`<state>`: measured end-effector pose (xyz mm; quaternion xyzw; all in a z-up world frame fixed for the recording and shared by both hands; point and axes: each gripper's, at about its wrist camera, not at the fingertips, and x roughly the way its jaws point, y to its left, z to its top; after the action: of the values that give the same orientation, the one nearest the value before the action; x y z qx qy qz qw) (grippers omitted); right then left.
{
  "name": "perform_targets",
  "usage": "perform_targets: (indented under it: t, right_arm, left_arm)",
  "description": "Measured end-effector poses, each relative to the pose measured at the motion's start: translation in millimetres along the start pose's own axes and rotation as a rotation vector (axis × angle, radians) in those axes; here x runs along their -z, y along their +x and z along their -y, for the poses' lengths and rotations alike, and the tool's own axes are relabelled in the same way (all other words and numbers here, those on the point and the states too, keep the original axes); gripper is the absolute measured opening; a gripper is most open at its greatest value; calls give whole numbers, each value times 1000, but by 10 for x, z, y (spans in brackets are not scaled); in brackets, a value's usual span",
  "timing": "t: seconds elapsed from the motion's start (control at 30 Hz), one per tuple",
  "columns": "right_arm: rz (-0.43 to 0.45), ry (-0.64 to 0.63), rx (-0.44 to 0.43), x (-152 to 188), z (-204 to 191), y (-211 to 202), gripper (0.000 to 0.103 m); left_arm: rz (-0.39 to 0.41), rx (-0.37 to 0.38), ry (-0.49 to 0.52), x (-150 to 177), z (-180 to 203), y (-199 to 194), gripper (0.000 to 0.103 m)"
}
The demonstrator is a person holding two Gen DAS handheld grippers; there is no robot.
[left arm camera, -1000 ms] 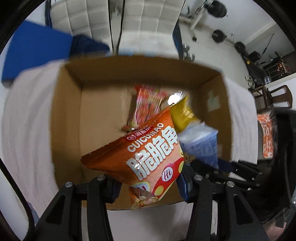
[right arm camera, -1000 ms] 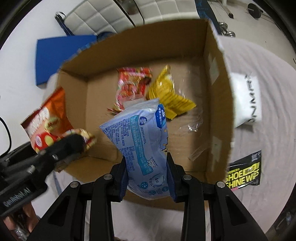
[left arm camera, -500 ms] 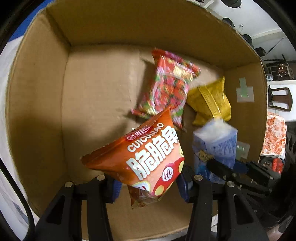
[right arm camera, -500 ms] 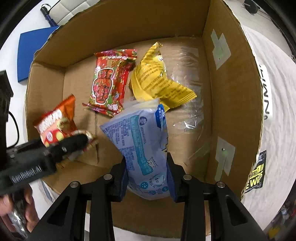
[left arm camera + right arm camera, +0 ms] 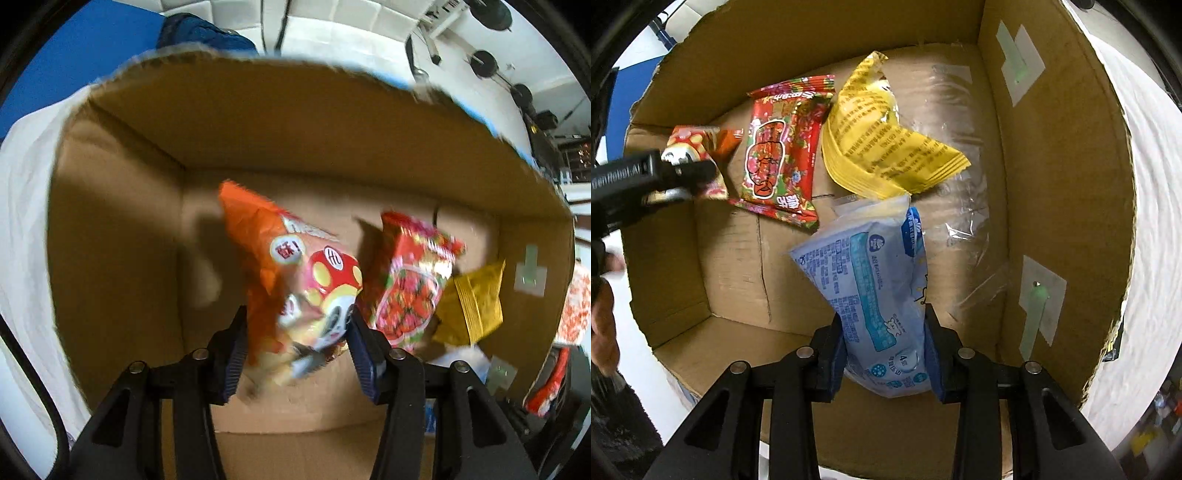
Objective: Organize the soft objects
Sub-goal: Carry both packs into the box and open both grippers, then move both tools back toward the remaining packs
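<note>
Two grippers point down into the cardboard box (image 5: 1052, 155); my left gripper (image 5: 295, 354) has the orange snack bag (image 5: 295, 280) between its blue pads, which are parting, the bag blurred and tilted, so I cannot tell whether they still press on it; my right gripper (image 5: 884, 354) clamps the pale blue tissue pack (image 5: 875, 280), its jaws starting to part, pads touching both sides; on the box floor a red snack packet (image 5: 779, 155) lies just beside a yellow packet (image 5: 882, 147), the pack's upper edge touching the yellow one; white cloth (image 5: 1152, 206) lies beside the box.
</note>
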<state>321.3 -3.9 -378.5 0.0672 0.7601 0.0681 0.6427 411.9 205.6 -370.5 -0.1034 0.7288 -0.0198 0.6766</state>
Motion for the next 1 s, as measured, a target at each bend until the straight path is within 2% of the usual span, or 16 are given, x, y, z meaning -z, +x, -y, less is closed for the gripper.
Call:
perform_targets:
  t: [0.13,0.2,0.3,0.33,0.4,0.5,0.53,0.57,0.6,0.8,1.0]
  right_arm:
    - [4,-4,23,-13,6,-7,44]
    - [3,-13,29,15,-6,-32,47]
    - [9,-30,32,42,-83,-51,56]
    - [12,-34,33,52,-119,-58,61]
    - [25,-43,24,69,-167,-108,68]
    - [52,-43,31,102,-227,-168,83]
    - [66,-44,42,116,-228,-223,98]
    - [83,-45,49,129,-242,-269,103]
    - [101,-48,49,146,-251,-322,103]
    - [171,-71,63,229,-273,-651,103]
    - [269,-103,88,495,-286,-993,103]
  left_arm:
    - [11,9,-36,-14,-30,-35,51]
    - [25,5,-42,28,-36,-68,55]
    - [51,-10,-49,131,-47,-125,63]
    - [55,-6,-49,138,-59,-142,65]
    - [67,0,-51,141,-182,-219,80]
    - [108,10,-70,281,-231,-342,91]
    - [121,21,-77,344,-244,-391,95]
    - [140,27,-83,425,-250,-442,98]
    - [154,24,-81,382,-221,-488,99]
    - [285,-11,-64,791,-177,-824,100]
    - [398,-51,-44,1343,-86,-1151,100]
